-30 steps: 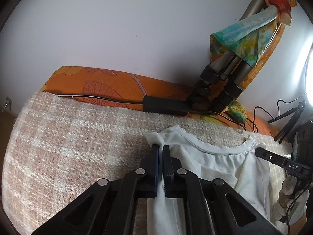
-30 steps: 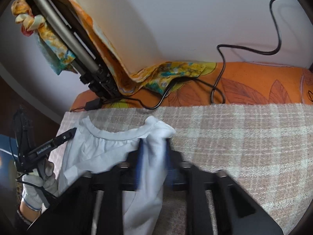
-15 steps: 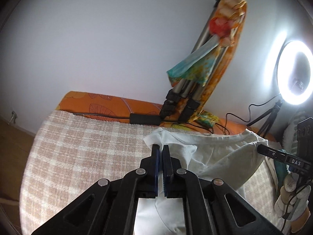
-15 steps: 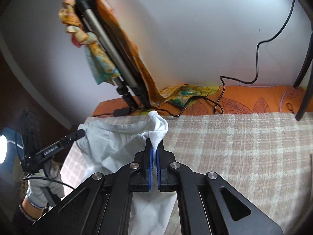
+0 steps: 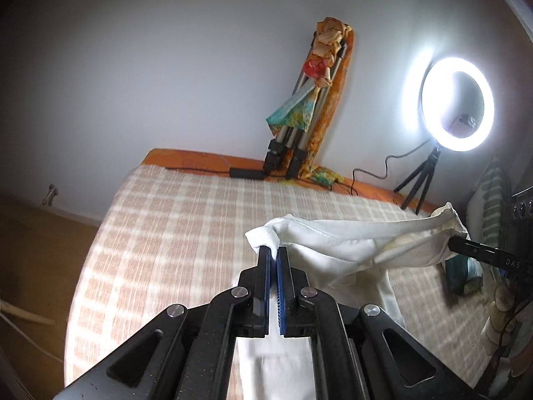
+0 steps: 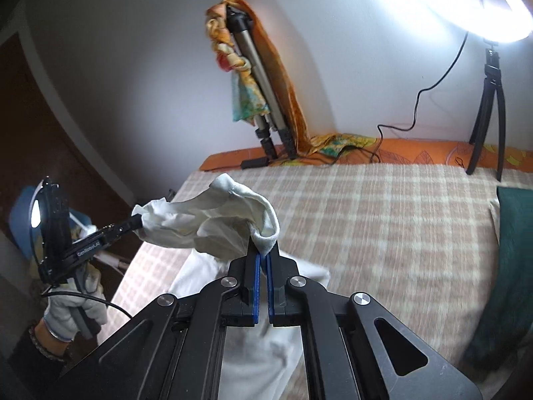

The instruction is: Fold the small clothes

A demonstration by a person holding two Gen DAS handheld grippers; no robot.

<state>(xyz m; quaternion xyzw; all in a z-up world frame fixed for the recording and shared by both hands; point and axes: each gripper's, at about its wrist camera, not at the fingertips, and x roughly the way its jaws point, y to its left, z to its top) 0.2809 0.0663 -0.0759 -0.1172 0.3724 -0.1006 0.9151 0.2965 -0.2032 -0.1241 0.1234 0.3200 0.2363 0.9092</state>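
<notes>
— Left tongs (image 5: 273, 253): clamped tight on a bunched corner of the white garment (image 5: 336, 250), blue pads pressed together with cloth between.
— Right tongs (image 6: 264, 255): same, pinched shut on the other top corner of the garment (image 6: 213, 220).
— Held up off the bed (image 5: 186, 233), then?
— Yes. Top edge stretched between the two pairs of tongs, sagging a little in the middle; rest of the cloth hanging down below the fingers, lower end out of sight.
— Open room around it?
— Plenty on the checked blanket (image 6: 366, 220): bare beyond the garment, out toward the wall. Dark green fabric (image 6: 513, 260) along the right edge in the right wrist view. Bed edge dropping off to brown floor (image 5: 36, 250) on the left in the left wrist view.
— Further back?
— Orange sheet strip (image 6: 416, 153) at the wall, black cable (image 6: 416, 100) across it, folded tripod (image 6: 263, 76) wrapped in patterned cloth leaning on the wall, lit ring light (image 5: 456, 106) on a small stand.
— Any writing?
— "GenRobot" or close to it on the side of the left tongs as seen from the right wrist, small; "DAS" on the right tongs' side seen from the left. Gloved left hand (image 6: 71, 313) gripping the handle.
</notes>
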